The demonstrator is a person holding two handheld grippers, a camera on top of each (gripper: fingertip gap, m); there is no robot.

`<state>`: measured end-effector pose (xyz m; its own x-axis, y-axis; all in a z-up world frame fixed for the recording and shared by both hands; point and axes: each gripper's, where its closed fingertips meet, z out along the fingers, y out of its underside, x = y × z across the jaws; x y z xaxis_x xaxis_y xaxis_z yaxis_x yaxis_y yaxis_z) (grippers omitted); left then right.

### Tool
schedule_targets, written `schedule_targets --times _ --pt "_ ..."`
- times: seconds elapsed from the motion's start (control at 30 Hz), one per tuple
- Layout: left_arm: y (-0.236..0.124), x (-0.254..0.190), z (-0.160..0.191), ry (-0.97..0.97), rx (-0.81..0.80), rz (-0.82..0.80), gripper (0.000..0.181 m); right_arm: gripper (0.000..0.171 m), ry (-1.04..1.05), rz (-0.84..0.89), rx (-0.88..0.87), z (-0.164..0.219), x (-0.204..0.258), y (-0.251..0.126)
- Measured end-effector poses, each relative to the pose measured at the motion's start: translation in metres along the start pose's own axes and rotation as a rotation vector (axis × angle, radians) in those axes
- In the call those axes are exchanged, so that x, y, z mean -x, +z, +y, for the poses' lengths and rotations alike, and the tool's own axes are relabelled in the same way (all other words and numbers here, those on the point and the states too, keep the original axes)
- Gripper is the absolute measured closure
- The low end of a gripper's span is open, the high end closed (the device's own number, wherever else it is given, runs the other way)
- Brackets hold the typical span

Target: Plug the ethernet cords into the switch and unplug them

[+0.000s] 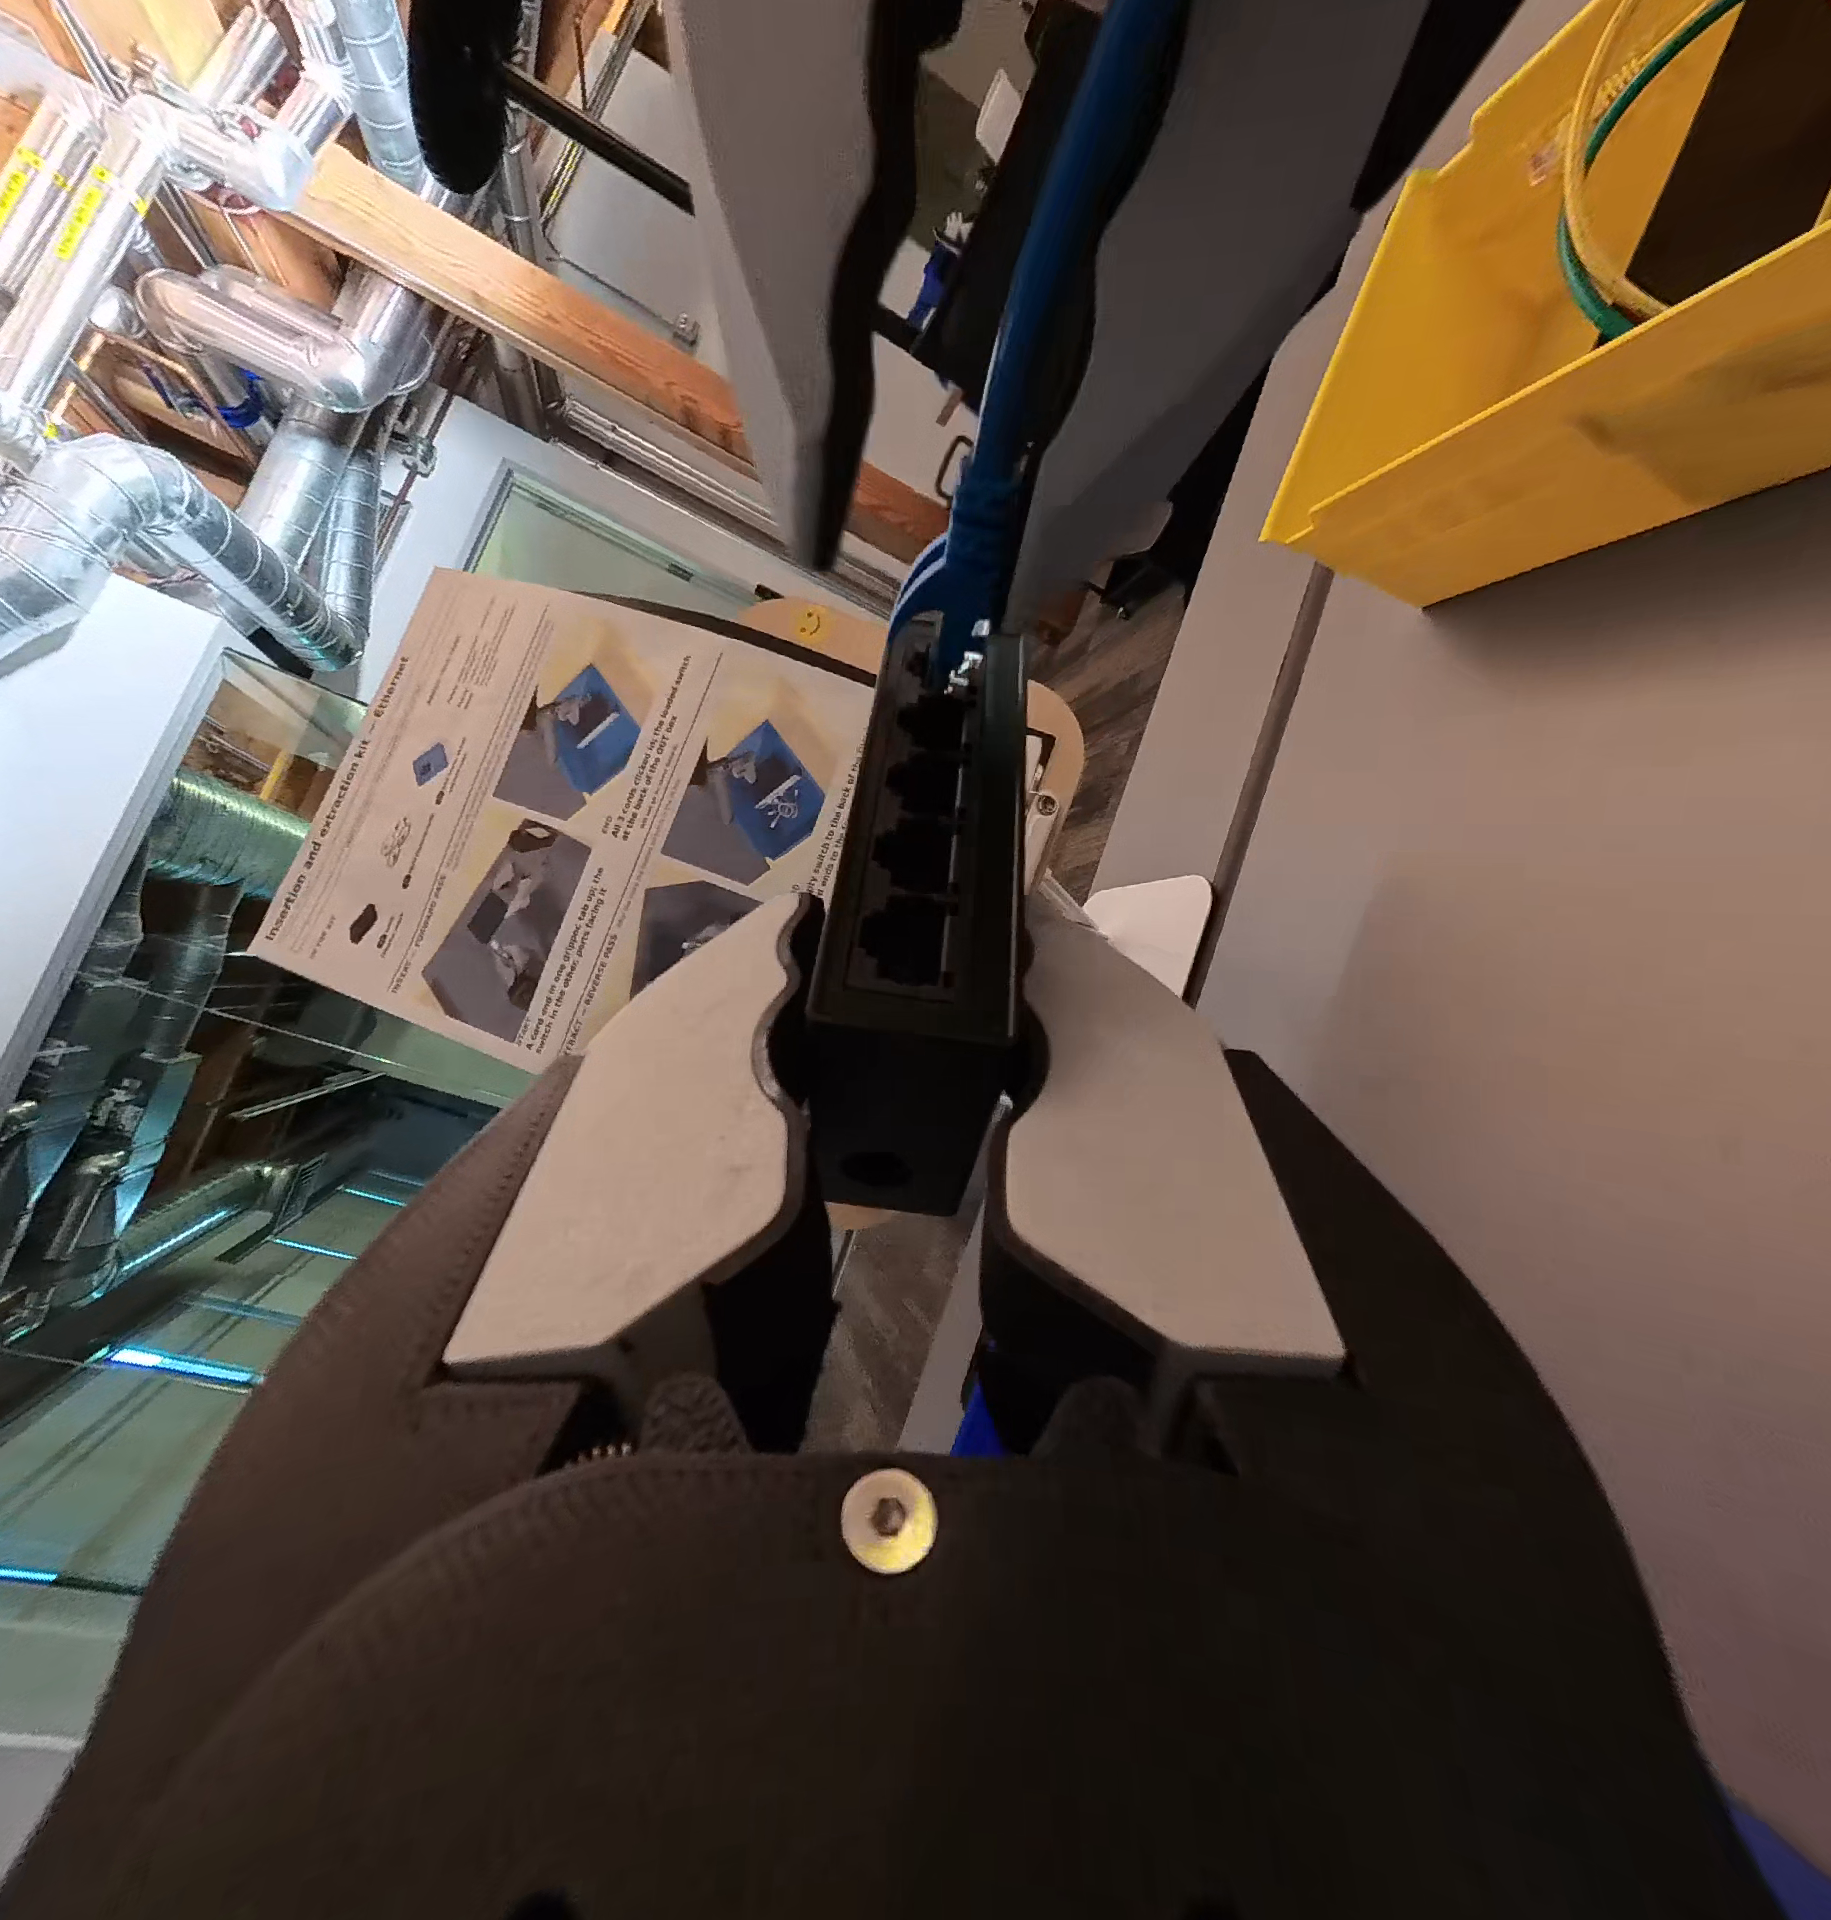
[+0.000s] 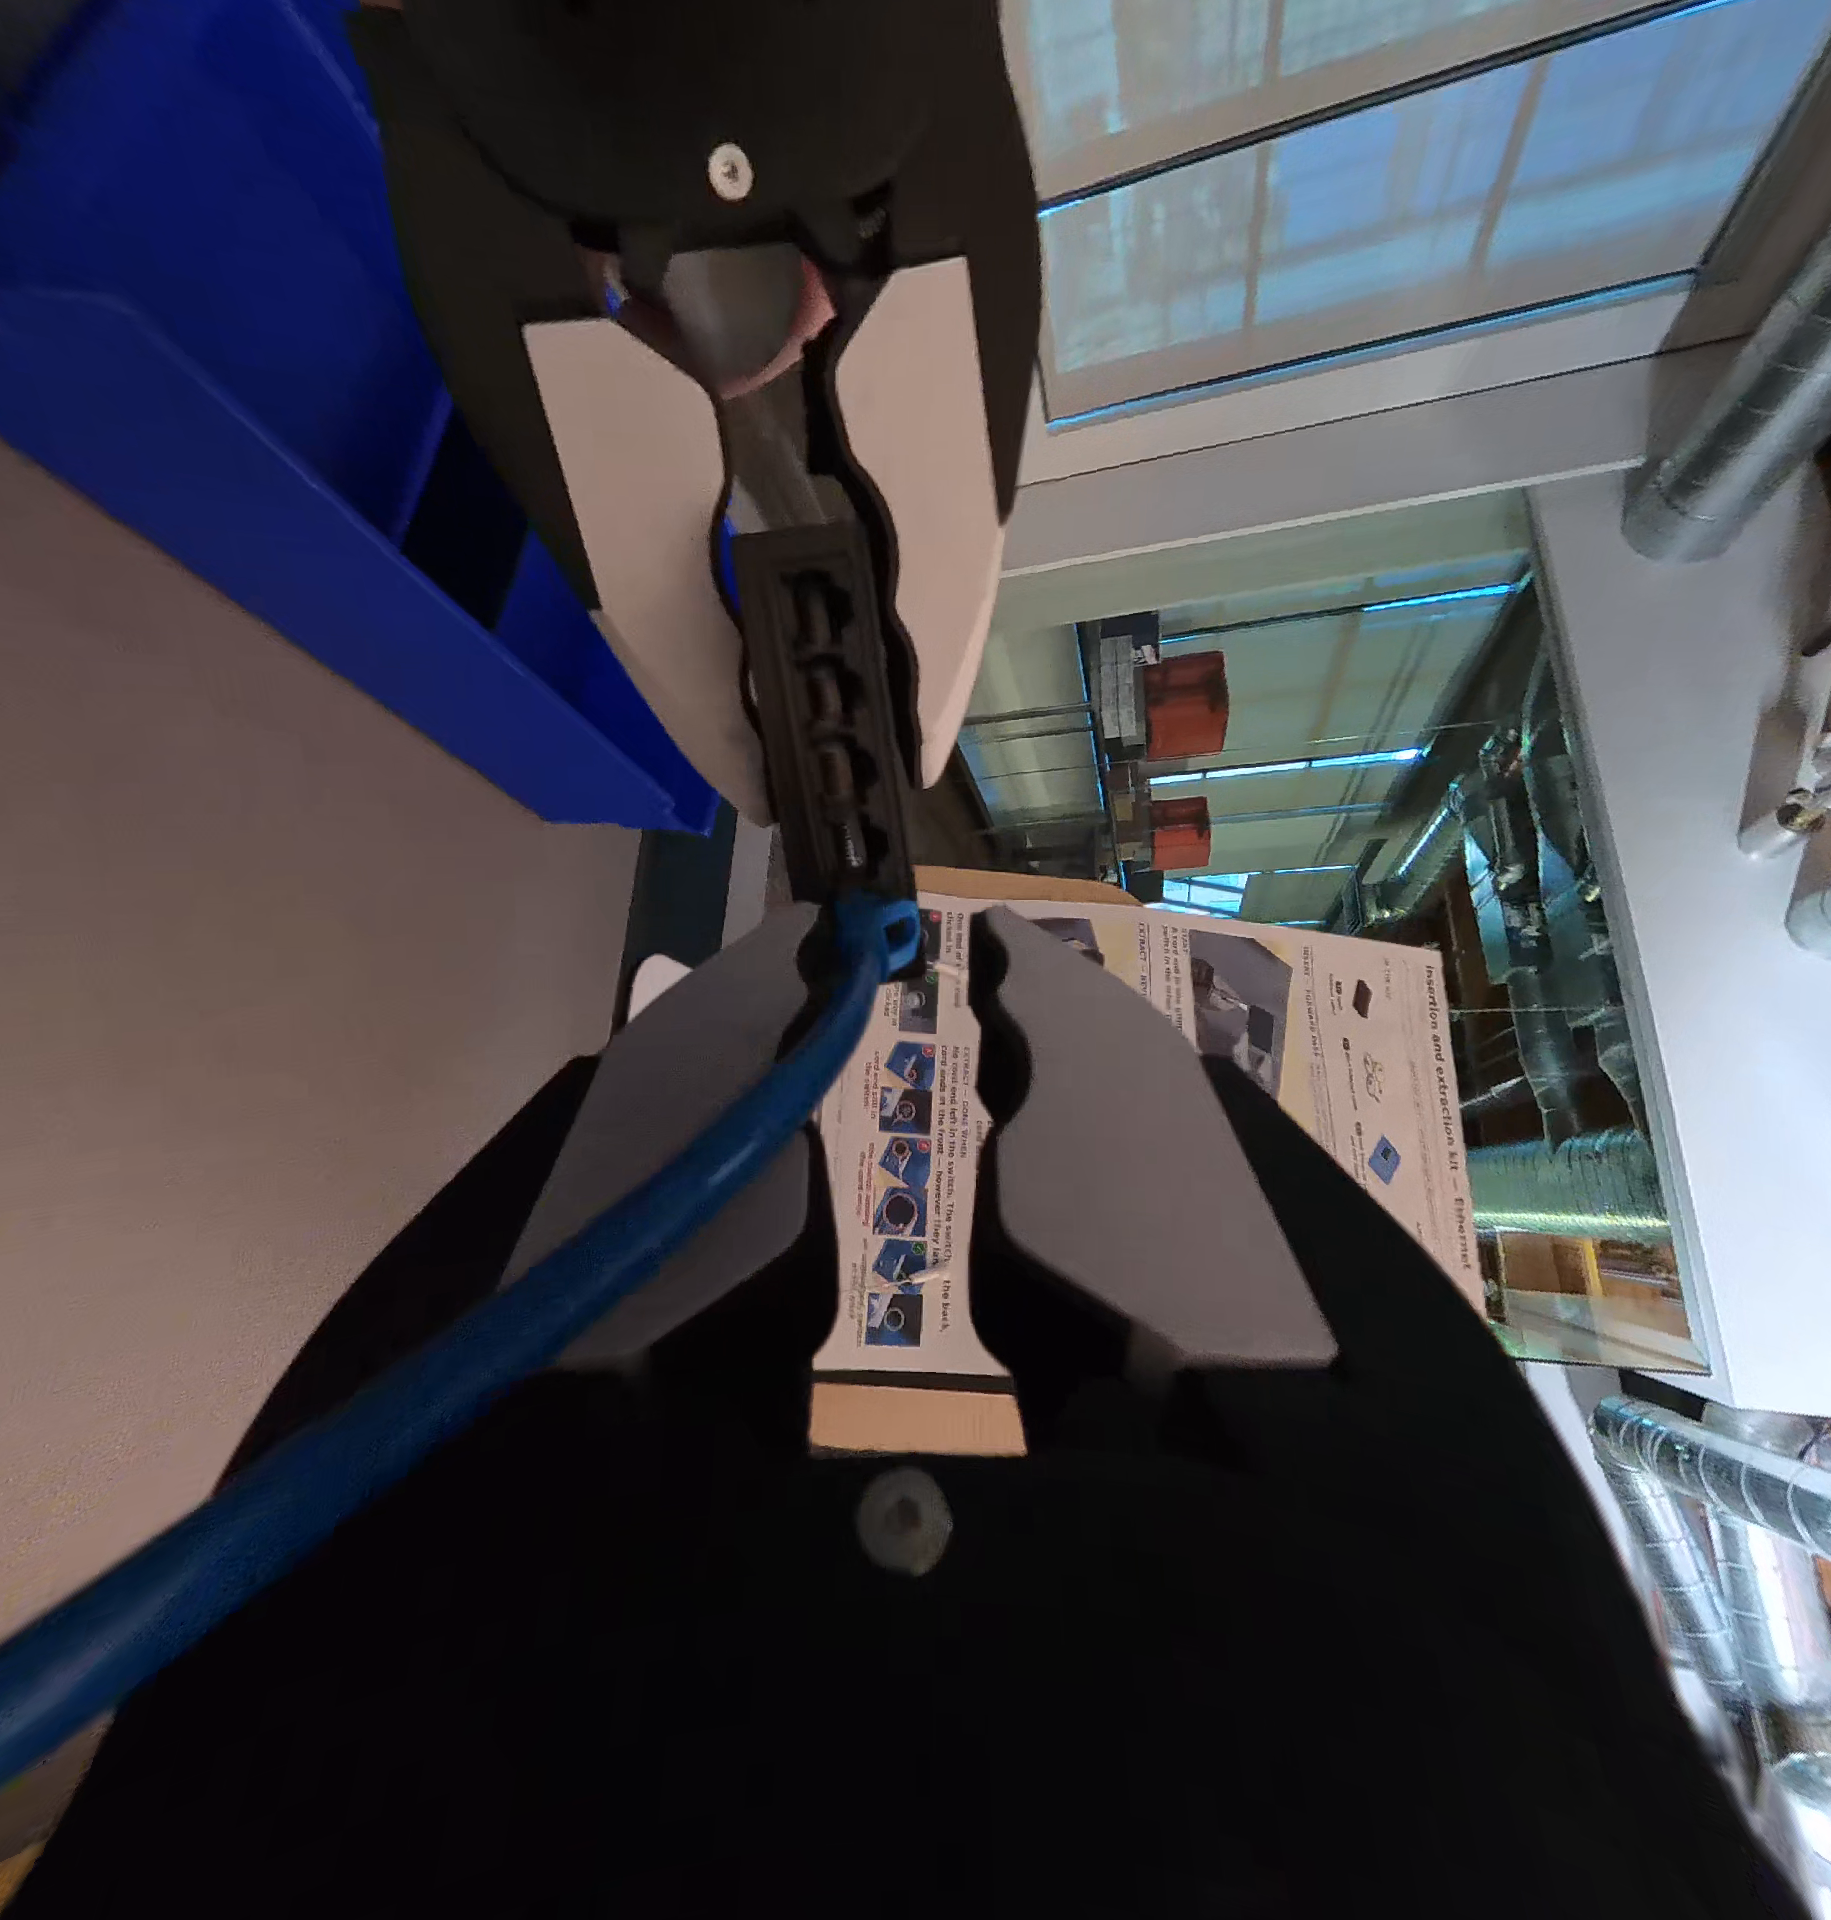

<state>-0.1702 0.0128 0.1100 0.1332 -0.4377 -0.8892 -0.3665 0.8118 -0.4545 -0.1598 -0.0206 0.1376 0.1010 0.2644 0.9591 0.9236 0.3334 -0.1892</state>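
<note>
Gripped tight in the left gripper (image 1: 906, 1023), the switch (image 1: 921, 904) is held up so its ports can be reached. Its end port is met by the blue cord (image 2: 682, 1132), beside the open right gripper (image 2: 942, 935).

Workshop or lab: exposed silver foil-wrapped ducts (image 1: 152, 499), bare wooden beams (image 1: 537, 301), yellow plastic storage bin (image 1: 1576, 343), blue plastic bin (image 2: 215, 416).

Black switch (image 1: 916, 935), blue cord (image 2: 599, 1226), grey-faced black claw (image 1: 916, 997), yellow bin (image 1: 1576, 395), blue bin (image 2: 267, 416), grey tabletop (image 1: 1565, 935).
</note>
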Motion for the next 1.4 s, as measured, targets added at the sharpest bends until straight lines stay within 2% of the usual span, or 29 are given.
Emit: schedule_targets --times 0.1,0.87,1.4 --pt "-0.001 0.0 -0.0004 0.0 0.002 0.004 0.151 0.156 -0.05 -0.02 0.018 0.0005 0.0051 0.0009" --pt "-0.0042 -0.0013 -0.0014 0.038 0.023 0.011 0.152 0.155 -0.157 -0.061 0.132 0.0058 0.0075 0.0066" --pt "-0.0078 0.0004 -0.0022 0.023 0.023 0.022 0.152 0.156 -0.216 -0.044 0.126 -0.0008 0.0068 0.0049"
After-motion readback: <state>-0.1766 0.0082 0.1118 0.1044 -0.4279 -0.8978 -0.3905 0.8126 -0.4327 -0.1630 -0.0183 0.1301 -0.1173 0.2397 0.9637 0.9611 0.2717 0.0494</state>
